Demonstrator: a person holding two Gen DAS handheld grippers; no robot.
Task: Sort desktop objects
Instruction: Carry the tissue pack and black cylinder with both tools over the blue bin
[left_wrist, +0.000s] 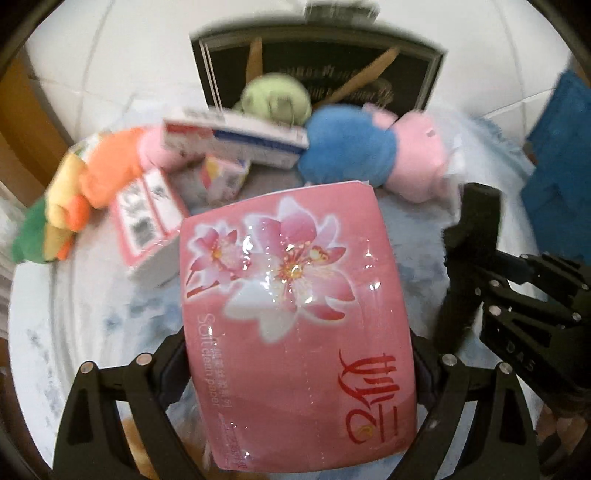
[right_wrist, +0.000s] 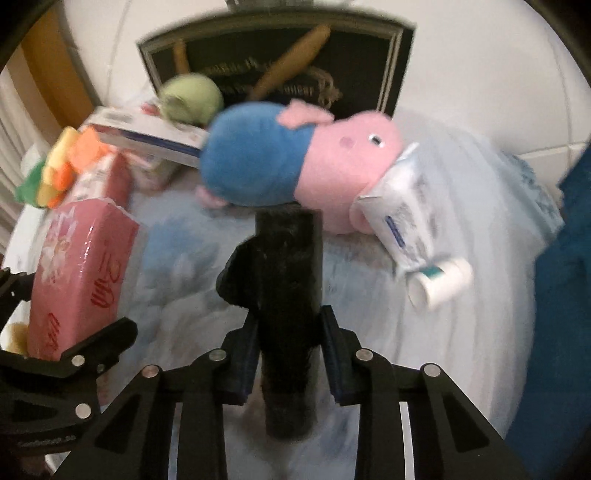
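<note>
A pink flower-printed tissue pack (left_wrist: 291, 295) fills the middle of the left wrist view, and my left gripper (left_wrist: 299, 369) is shut on its lower half, lifted off the surface. The same pack (right_wrist: 74, 266) shows at the left edge of the right wrist view. My right gripper (right_wrist: 290, 354) is shut on a black, upright, bar-like object (right_wrist: 288, 266), its blue pads pressing both sides. In the left wrist view this black object (left_wrist: 469, 258) stands to the right of the pack. What the black object is I cannot tell.
A blue and pink pig plush (right_wrist: 295, 162) lies behind the black object, beside a white toothpaste tube (right_wrist: 413, 229). Further left are a green plush (left_wrist: 275, 98), an orange-yellow plush (left_wrist: 107, 173), a white box (left_wrist: 236, 140) and a pink box (left_wrist: 147, 214). A dark framed board (left_wrist: 321, 62) stands behind.
</note>
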